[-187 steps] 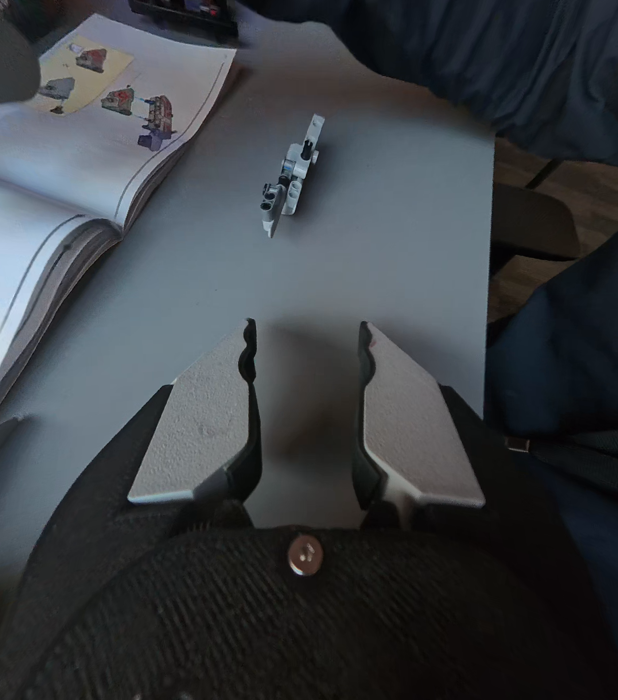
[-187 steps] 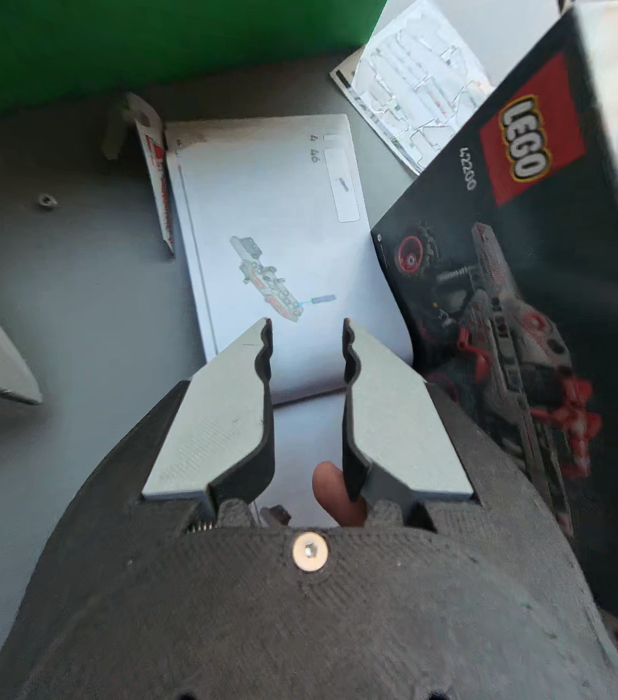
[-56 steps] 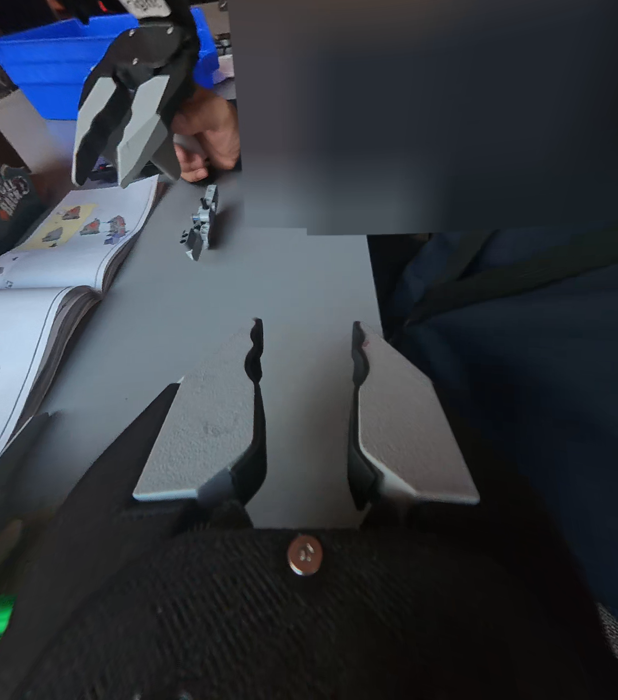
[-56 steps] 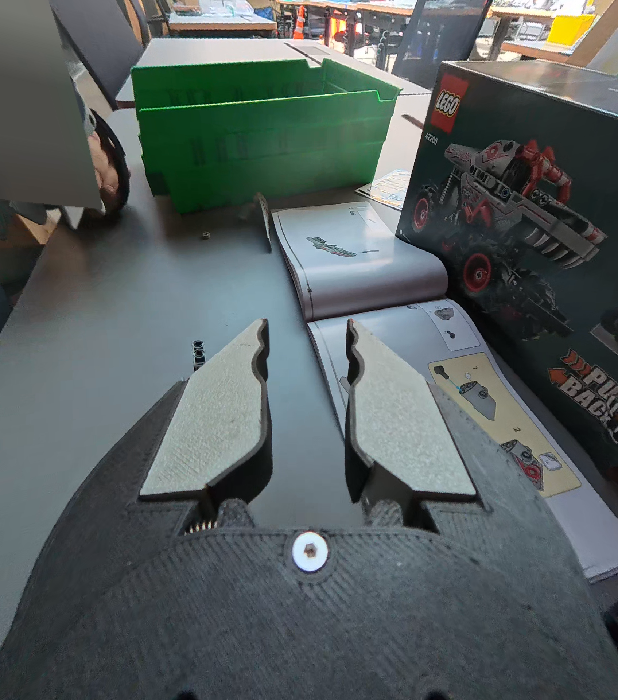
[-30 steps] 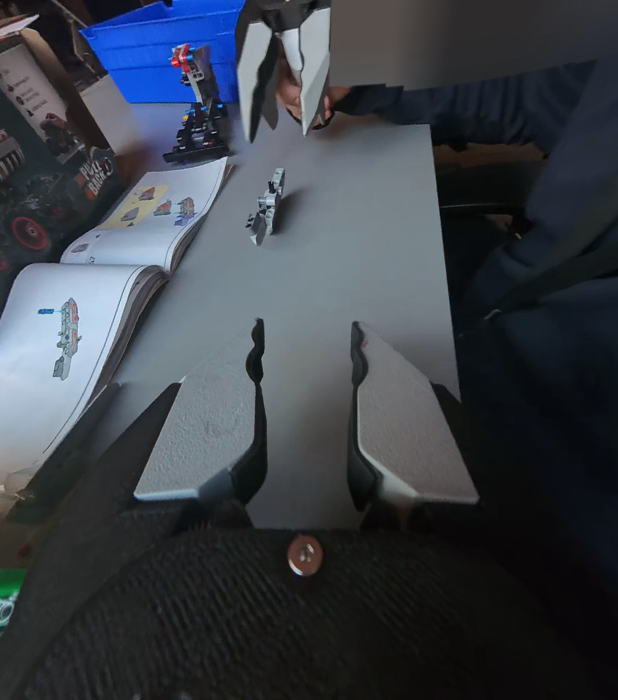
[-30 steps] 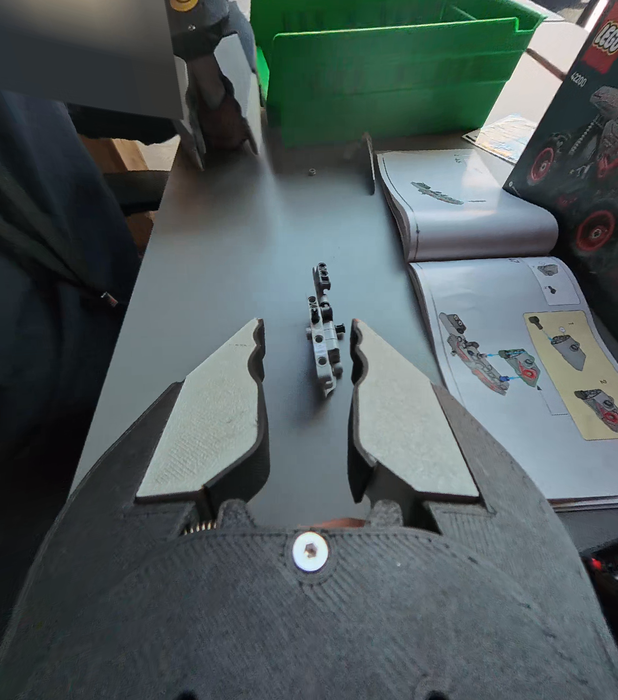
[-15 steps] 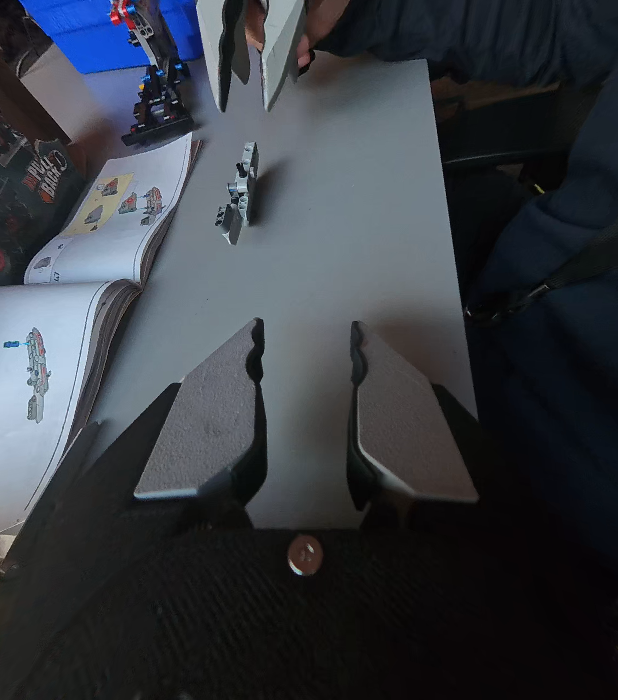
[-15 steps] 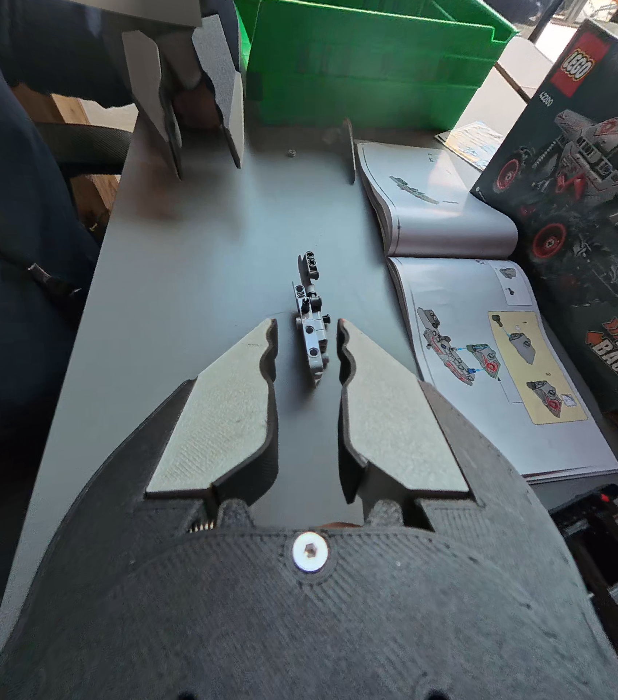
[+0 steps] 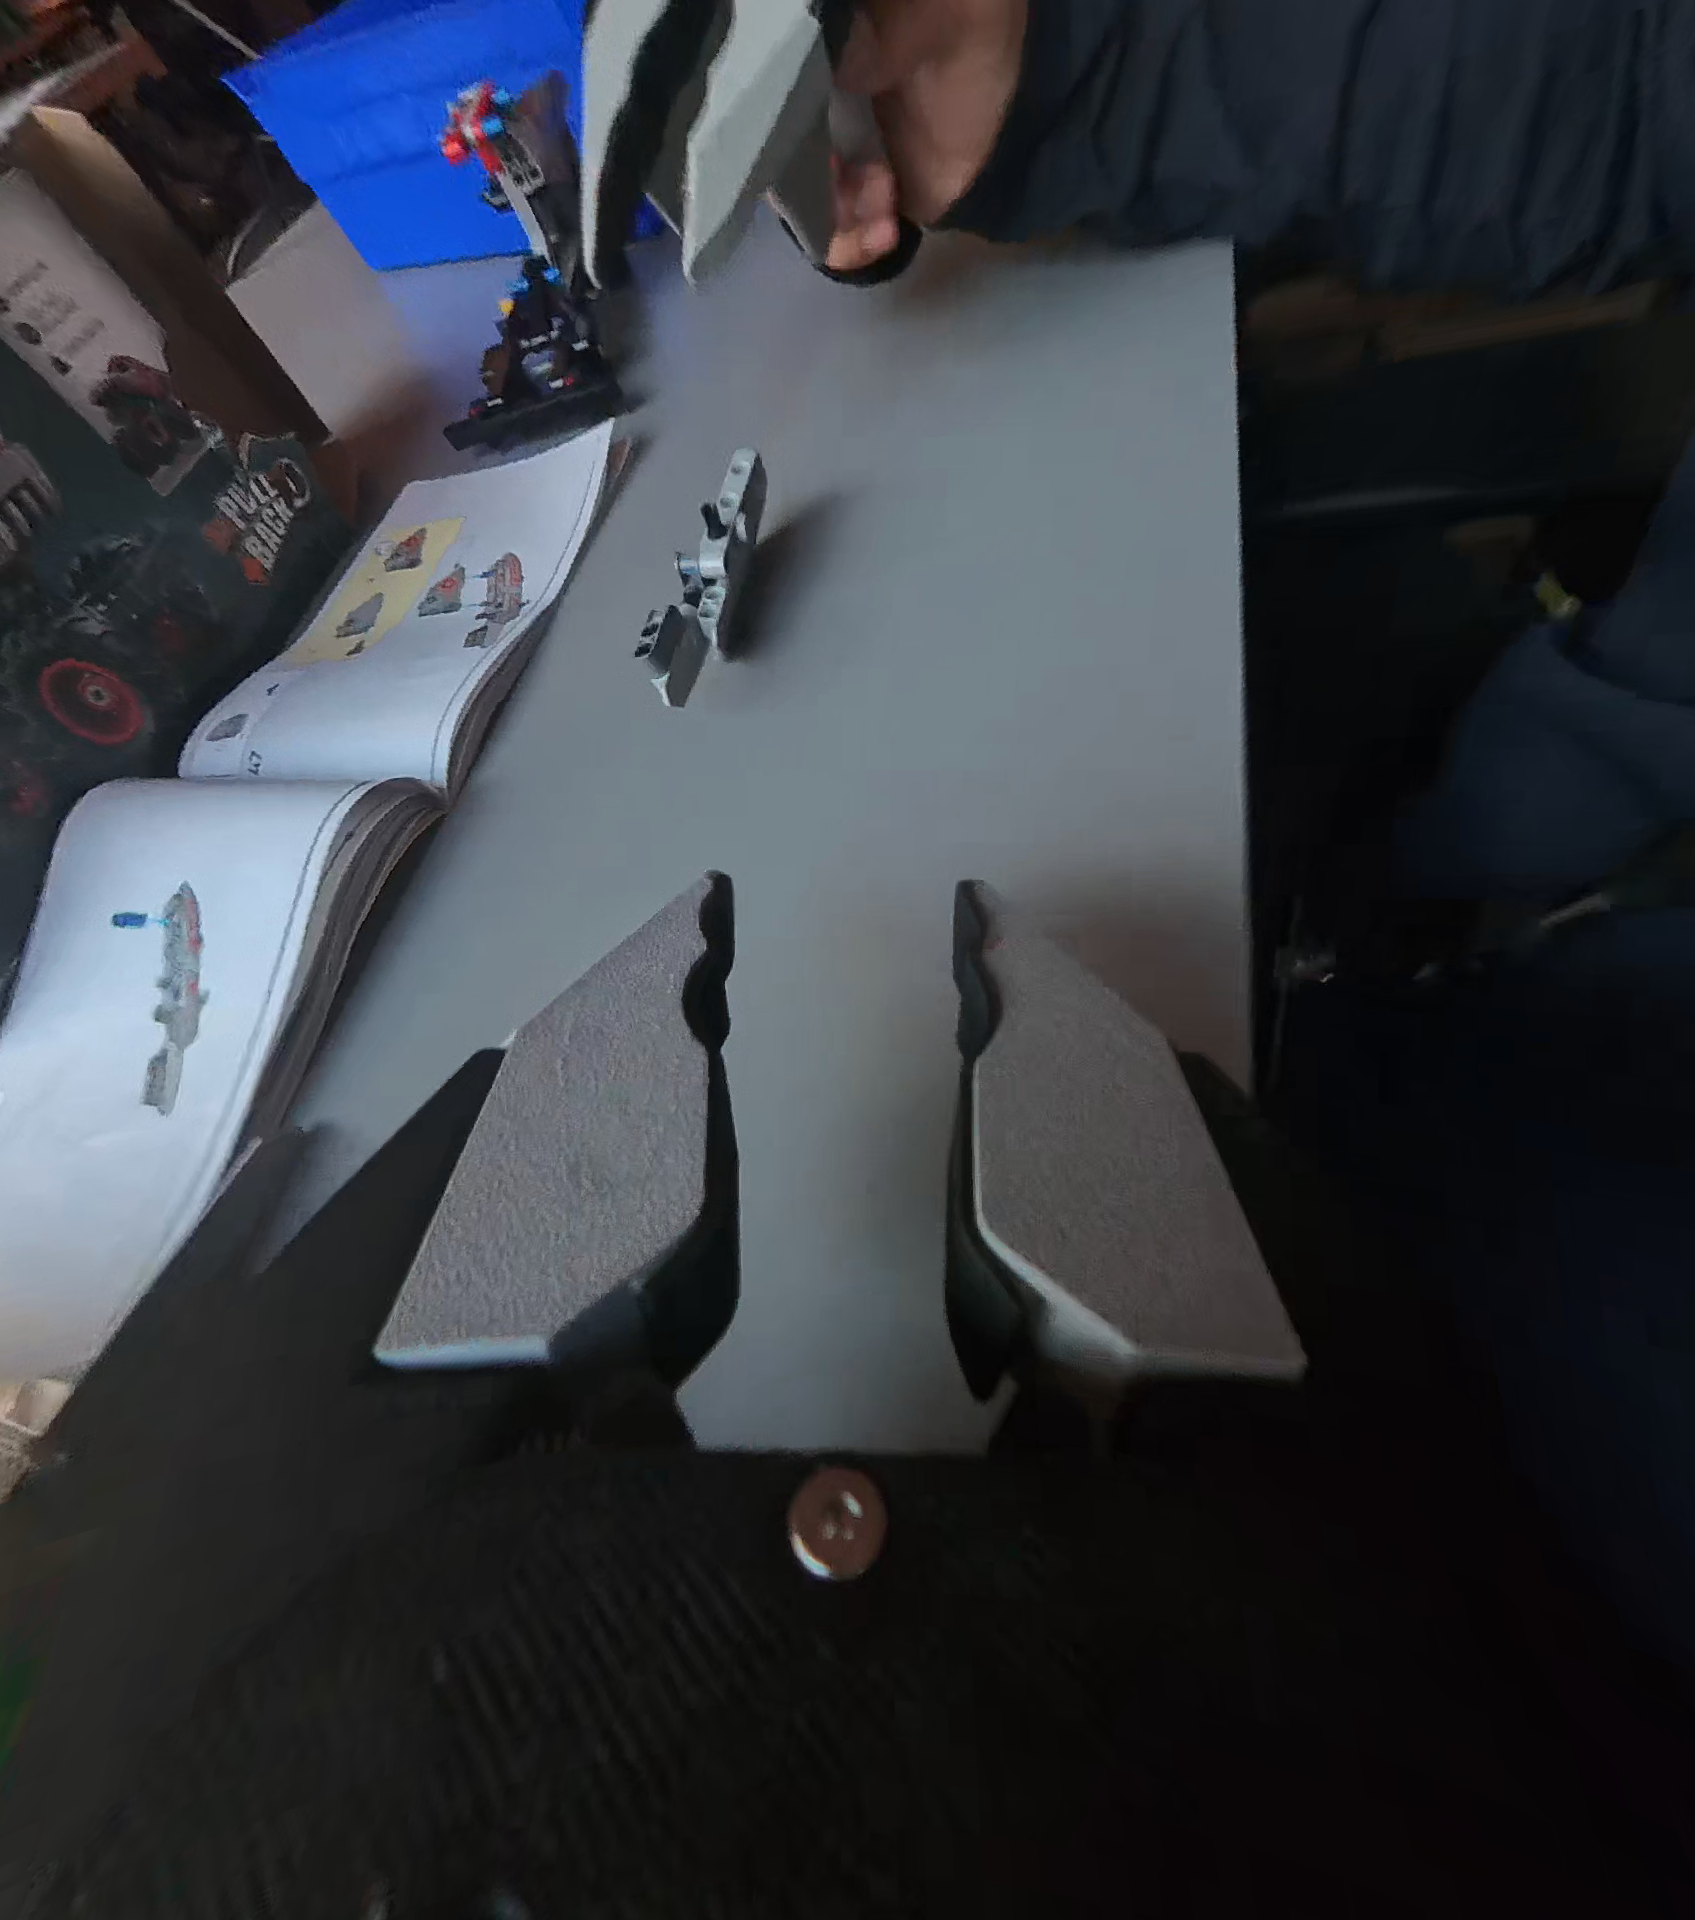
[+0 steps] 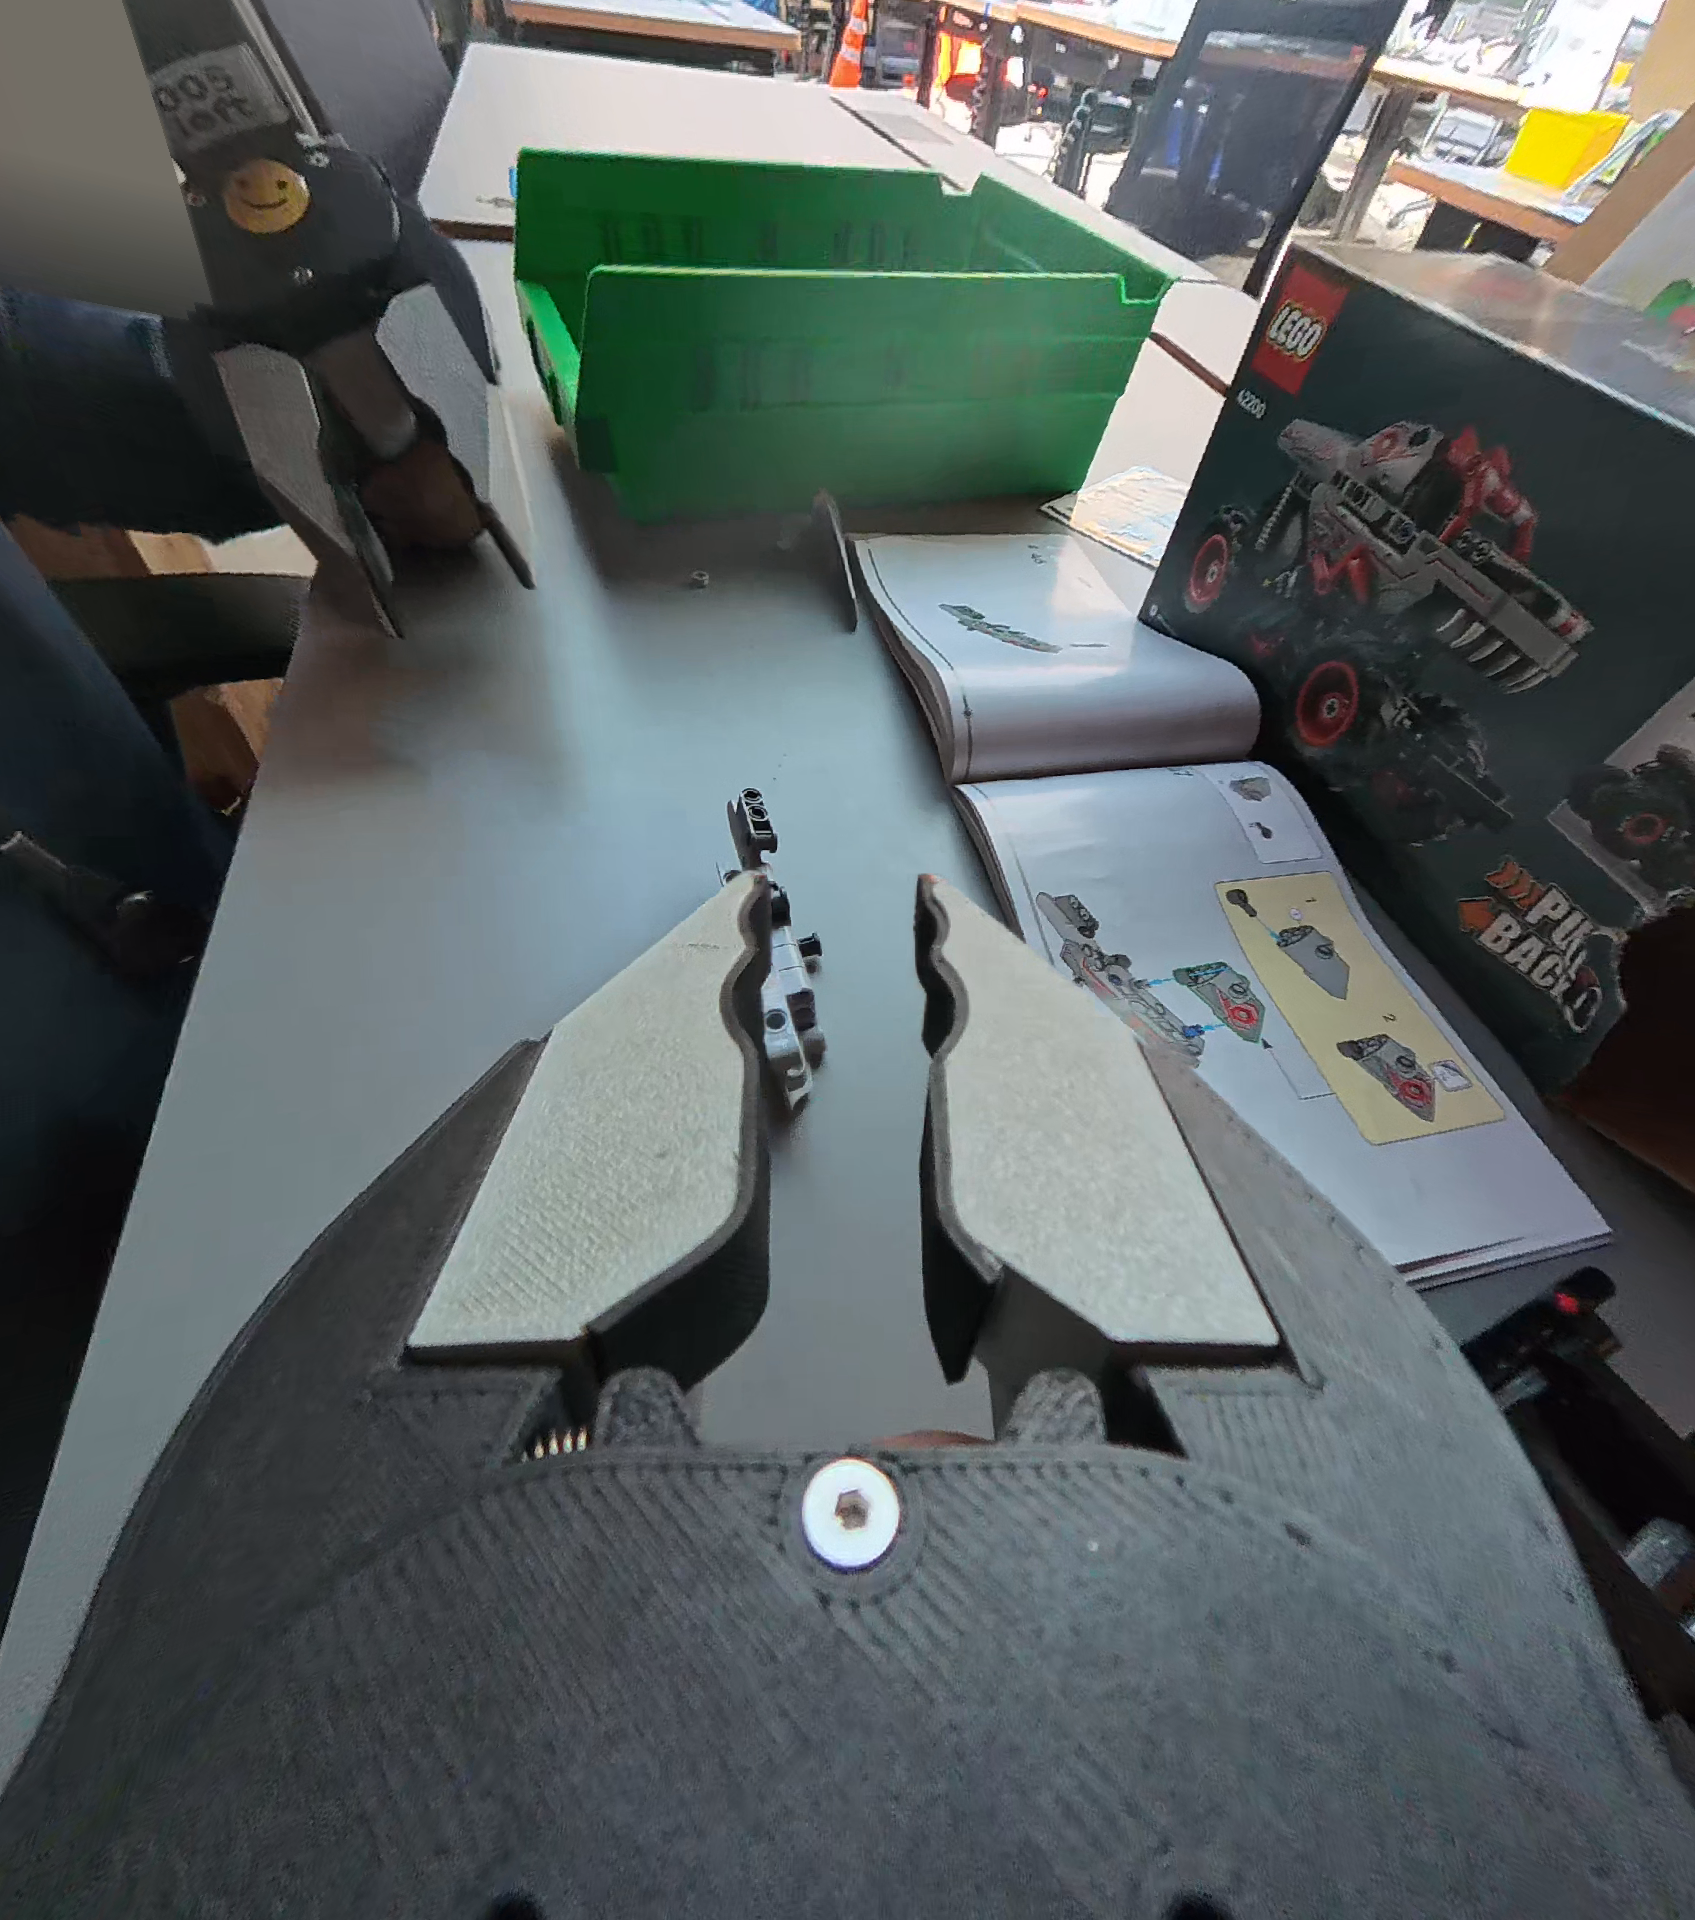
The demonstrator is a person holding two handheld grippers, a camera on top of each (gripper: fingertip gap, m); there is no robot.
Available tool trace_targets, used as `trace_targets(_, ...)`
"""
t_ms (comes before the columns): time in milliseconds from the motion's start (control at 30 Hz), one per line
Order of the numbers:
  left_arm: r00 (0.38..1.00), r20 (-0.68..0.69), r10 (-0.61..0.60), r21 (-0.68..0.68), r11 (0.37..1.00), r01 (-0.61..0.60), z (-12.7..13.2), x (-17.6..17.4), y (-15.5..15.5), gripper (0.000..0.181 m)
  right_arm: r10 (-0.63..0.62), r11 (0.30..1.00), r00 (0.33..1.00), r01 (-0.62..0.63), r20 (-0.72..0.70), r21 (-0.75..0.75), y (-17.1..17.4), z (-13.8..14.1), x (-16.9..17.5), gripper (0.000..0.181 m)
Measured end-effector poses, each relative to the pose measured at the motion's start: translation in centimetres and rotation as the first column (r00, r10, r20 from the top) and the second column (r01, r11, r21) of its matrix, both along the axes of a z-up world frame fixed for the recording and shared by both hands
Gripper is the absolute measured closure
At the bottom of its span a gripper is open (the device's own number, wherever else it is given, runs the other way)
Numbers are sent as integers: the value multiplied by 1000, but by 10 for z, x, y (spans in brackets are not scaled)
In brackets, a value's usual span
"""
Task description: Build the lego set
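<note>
Right tool (image 10: 830, 904) parted, empty, straddling grey lego piece (image 10: 786, 997) on table (image 10: 469, 831).

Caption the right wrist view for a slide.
Open right gripper poised over a small grey lego assembly beside the open instruction booklet.

left view: dim, bluish, my jaws' housing nearly black, motion blur toward the top | right view: bright daylight from far windows, glare streak on the surface (image 10: 469, 790) | both: wide-angle bending at edges, soft shadows under my jaws
</note>
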State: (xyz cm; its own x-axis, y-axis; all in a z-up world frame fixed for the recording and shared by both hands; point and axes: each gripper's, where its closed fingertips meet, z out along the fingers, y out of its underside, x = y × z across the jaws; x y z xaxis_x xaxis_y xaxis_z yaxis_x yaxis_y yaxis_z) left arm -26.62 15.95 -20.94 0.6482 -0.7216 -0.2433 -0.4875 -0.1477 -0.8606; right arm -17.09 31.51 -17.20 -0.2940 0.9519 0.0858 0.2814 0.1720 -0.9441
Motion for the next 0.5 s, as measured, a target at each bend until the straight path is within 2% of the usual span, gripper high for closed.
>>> trace_targets(33, 998, 70, -1, -32, 999, 3, 7, 2, -6, 147, -5, 1000, 1000, 5, -12, 2, 1, 2, 0, 157)
trace_targets(100, 990, 128, 63, -85, 995, -52, 24, -12, -14, 151, -21, 1000, 999, 21, -31, 13, 3, 6, 1, 157)
trace_targets(167, 977, 86, 196, -73, 979, -190, 51, -52, -14, 152, -33, 999, 998, 34, -47, 17, 4, 9, 1, 158)
trace_targets(200, 972, 77, 221, -90, 973, -214, 65, -70, -18, 151, -35, 999, 998, 36, -53, 16, 4, 10, 2, 157)
trace_targets(267, 967, 94, 238, -212, 954, -214, 80, -98, -28, 143, -33, 999, 997, 33, -64, 6, 3, 13, 1, 155)
trace_targets(367, 906, 12, 424, -271, 873, -405, 78, -164, -18, 133, -25, 1000, 998, 25, -51, -16, -2, 13, 3, 143)
trace_targets(433, 849, -44, 526, -254, 816, -519, 73, -200, -9, 137, -33, 999, 997, 33, -63, -6, -3, 14, 4, 134)
trace_targets(500, 824, -17, 566, -277, 789, -548, 72, -214, -1, 136, -49, 999, 996, 50, -78, 12, -1, 15, 6, 134)
